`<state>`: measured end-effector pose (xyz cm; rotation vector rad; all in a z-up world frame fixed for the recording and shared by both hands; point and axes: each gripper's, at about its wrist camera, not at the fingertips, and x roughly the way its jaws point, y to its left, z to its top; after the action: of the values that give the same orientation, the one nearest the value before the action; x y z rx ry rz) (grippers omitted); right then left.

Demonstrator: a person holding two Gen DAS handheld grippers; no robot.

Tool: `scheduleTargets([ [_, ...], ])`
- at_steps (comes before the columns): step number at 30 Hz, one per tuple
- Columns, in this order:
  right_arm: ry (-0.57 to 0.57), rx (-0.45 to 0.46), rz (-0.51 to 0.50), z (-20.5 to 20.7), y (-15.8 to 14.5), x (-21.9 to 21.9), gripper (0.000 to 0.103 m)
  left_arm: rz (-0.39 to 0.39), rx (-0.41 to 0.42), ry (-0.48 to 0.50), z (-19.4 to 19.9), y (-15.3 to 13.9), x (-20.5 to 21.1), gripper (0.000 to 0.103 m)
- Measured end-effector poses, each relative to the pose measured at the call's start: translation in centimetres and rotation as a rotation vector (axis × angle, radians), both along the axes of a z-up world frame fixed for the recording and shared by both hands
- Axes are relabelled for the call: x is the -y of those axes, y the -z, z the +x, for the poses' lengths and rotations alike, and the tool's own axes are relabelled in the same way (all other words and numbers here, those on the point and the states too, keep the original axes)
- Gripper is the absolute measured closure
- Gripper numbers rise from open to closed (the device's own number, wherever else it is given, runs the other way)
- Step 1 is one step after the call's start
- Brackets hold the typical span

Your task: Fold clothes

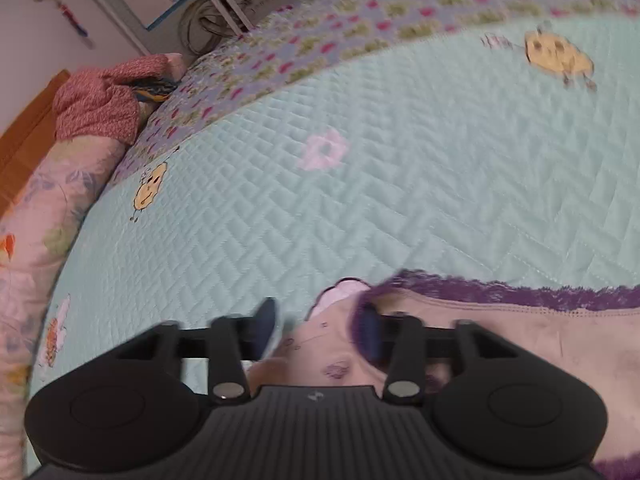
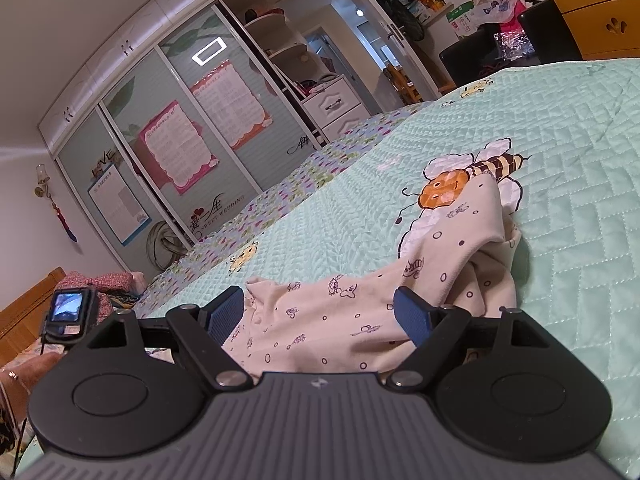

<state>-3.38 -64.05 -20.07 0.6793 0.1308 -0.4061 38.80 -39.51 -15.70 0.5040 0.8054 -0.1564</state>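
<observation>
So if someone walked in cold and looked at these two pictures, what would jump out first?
Probably the big cartoon bee on the mint quilt, past the top of the cream printed garment that lies between the open right gripper fingers. In the left wrist view, the garment's purple trim stands out against the quilt beside the open left gripper. The pink posters on the wardrobe doors come next.

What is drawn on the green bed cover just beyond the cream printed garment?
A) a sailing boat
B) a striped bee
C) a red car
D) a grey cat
B: in the right wrist view a cartoon bee with a striped body lies on the bed cover just past the garment.
</observation>
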Motion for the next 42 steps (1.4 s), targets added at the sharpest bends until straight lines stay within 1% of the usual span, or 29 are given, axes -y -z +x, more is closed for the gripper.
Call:
scheduleTargets([
  [2,0.0,-0.003,-0.003,0.0,0.0,-0.1,0.021,-0.21,-0.046,-0.013,0.3,-2.2,-3.0,0.041],
  [3,-0.001,-0.005,-0.004,0.1,0.0,-0.1,0.021,-0.303,-0.065,-0.037,0.4,-3.2,-4.6,0.041],
  [5,-0.002,-0.007,-0.005,0.1,0.0,0.0,0.021,-0.462,-0.082,-0.098,0.3,-5.3,-7.9,0.041],
  [6,-0.003,-0.007,-0.003,0.1,0.0,0.0,0.021,-0.533,-0.071,-0.116,-0.2,-6.1,-9.5,0.038],
  [7,-0.003,-0.006,0.0,0.1,0.0,0.1,0.021,-0.579,-0.062,-0.128,-0.7,-6.7,-11.1,0.033],
  [9,-0.002,-0.008,0.0,0.1,0.0,0.0,0.021,-0.601,-0.048,-0.175,-1.5,-7.4,-13.1,0.032],
  [12,-0.002,-0.012,-0.006,0.3,0.0,-0.1,0.021,-0.618,-0.071,-0.225,-2.5,-7.7,-15.8,0.032],
  [14,-0.002,-0.012,-0.002,0.3,0.0,-0.1,0.021,-0.635,-0.123,-0.223,-4.2,-7.2,-17.3,0.032],
  [16,-0.003,-0.013,0.0,0.3,0.0,-0.1,0.021,-0.657,-0.18,-0.208,-7.2,-6.1,-18.7,0.032],
  [17,-0.004,-0.014,-0.001,0.3,0.0,-0.1,0.021,-0.683,-0.207,-0.212,-8.9,-5.4,-19.4,0.032],
  [18,-0.004,-0.015,0.0,0.3,0.0,-0.1,0.021,-0.732,-0.231,-0.23,-10.8,-4.6,-20.3,0.032],
  [21,-0.005,-0.017,0.0,0.2,0.1,-0.1,0.021,-0.916,-0.28,-0.335,-16.0,-1.6,-23.0,0.032],
  [22,-0.005,-0.018,-0.001,0.2,0.1,-0.2,0.021,-0.952,-0.291,-0.366,-17.0,-0.5,-23.3,0.032],
  [24,-0.004,-0.02,-0.003,0.2,0.1,-0.2,0.021,-0.99,-0.298,-0.425,-17.9,1.3,-23.5,0.032],
  [26,-0.004,-0.021,-0.006,0.2,0.0,-0.2,0.021,-1.037,-0.269,-0.446,-17.5,1.9,-23.1,0.031],
  [28,-0.003,-0.023,-0.007,0.3,0.0,-0.2,0.021,-1.085,-0.242,-0.459,-16.7,2.5,-22.7,0.027],
  [32,-0.004,-0.035,-0.017,0.5,-0.1,-0.4,0.021,-1.135,-0.207,-0.485,-13.4,3.2,-21.3,0.027],
  [33,-0.005,-0.036,-0.017,0.5,-0.1,-0.4,0.021,-1.13,-0.202,-0.492,-12.8,3.0,-21.1,0.039],
  [34,-0.006,-0.036,-0.017,0.5,-0.1,-0.4,0.021,-1.106,-0.201,-0.494,-12.2,2.7,-20.8,0.078],
  [35,-0.006,-0.034,-0.015,0.5,-0.1,-0.4,0.021,-1.057,-0.201,-0.485,-11.5,2.2,-20.6,0.1],
  [37,-0.007,-0.032,-0.013,0.5,-0.1,-0.4,0.021,-0.973,-0.176,-0.464,-10.2,1.1,-21.0,0.1],
  [39,-0.006,-0.032,-0.012,0.5,-0.1,-0.4,0.021,-0.924,-0.15,-0.476,-9.3,0.3,-22.1,0.1],
  [40,-0.006,-0.033,-0.011,0.5,-0.1,-0.4,0.021,-0.897,-0.145,-0.469,-8.8,0.1,-22.3,0.1],
  [42,-0.008,-0.035,-0.011,0.5,-0.1,-0.3,0.021,-0.814,-0.146,-0.446,-8.0,-0.3,-22.1,0.1],
])
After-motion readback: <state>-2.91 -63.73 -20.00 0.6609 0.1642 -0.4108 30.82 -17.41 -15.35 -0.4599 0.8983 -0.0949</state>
